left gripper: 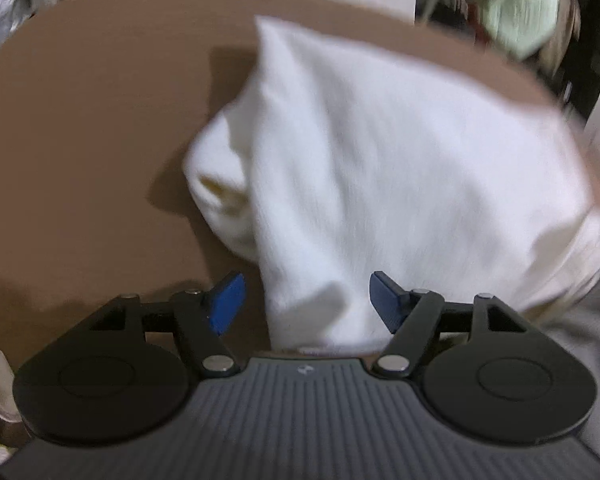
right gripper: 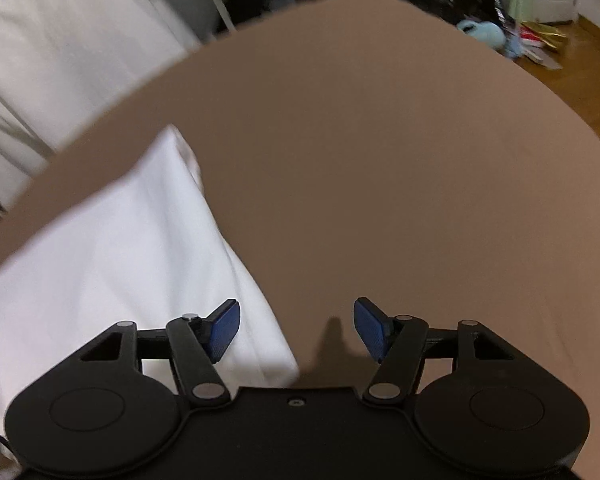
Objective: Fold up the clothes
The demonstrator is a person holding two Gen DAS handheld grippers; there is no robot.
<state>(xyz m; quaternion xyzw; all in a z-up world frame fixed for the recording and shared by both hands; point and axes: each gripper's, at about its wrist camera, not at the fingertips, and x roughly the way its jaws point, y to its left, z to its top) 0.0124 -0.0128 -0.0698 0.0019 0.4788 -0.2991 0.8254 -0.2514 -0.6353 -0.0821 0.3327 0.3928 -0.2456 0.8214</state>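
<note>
A white garment [left gripper: 380,168] is shown lying on a brown table [left gripper: 80,140]. The left gripper [left gripper: 306,300] is held wide open astride a fabric corner, ungripped. The right gripper [right gripper: 296,330] is likewise spread, empty.

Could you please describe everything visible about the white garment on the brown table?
The garment is plain white, soft knit-looking cloth, blurred in both views. It lies loosely folded on the brown table, with a rounded, sleeve-like bulge at its left side and a pointed corner at the far end. A near fold lies between the pads of the open left claw, which do not press it. The open right claw sits over its right edge, also not gripping.
</note>
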